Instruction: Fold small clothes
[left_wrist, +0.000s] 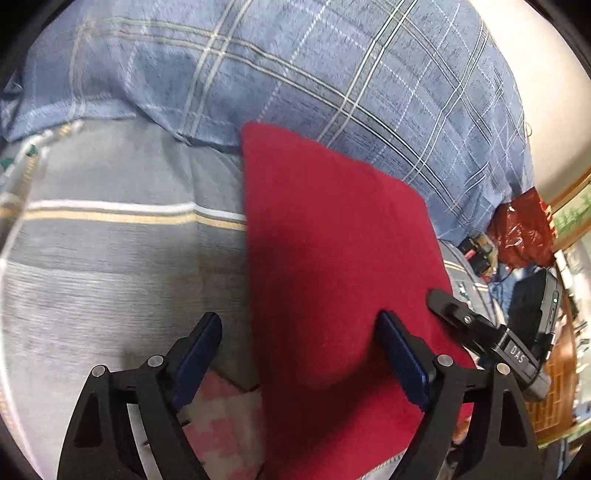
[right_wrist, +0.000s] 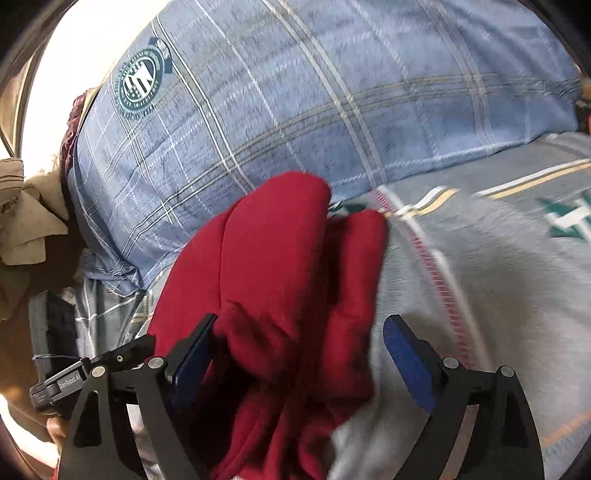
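A dark red garment (left_wrist: 332, 240) lies on a grey striped bed sheet (left_wrist: 110, 258), flat in the left wrist view. My left gripper (left_wrist: 299, 317) is open above its near left edge, one blue pad over the sheet and the other over the red cloth, pressing nothing. In the right wrist view the red garment (right_wrist: 280, 251) is bunched into soft ridges. My right gripper (right_wrist: 301, 319) stands open over it, with cloth between the pads but not pinched. One black finger of the right gripper (left_wrist: 447, 306) rests at the garment's right edge.
A large blue plaid cushion (left_wrist: 332, 74) rises right behind the garment. A pink checked cloth (left_wrist: 221, 410) lies under my left gripper. A red plastic bag (left_wrist: 521, 232) and dark gear sit at the right edge of the bed. Beige cloth (right_wrist: 29, 221) hangs on the left.
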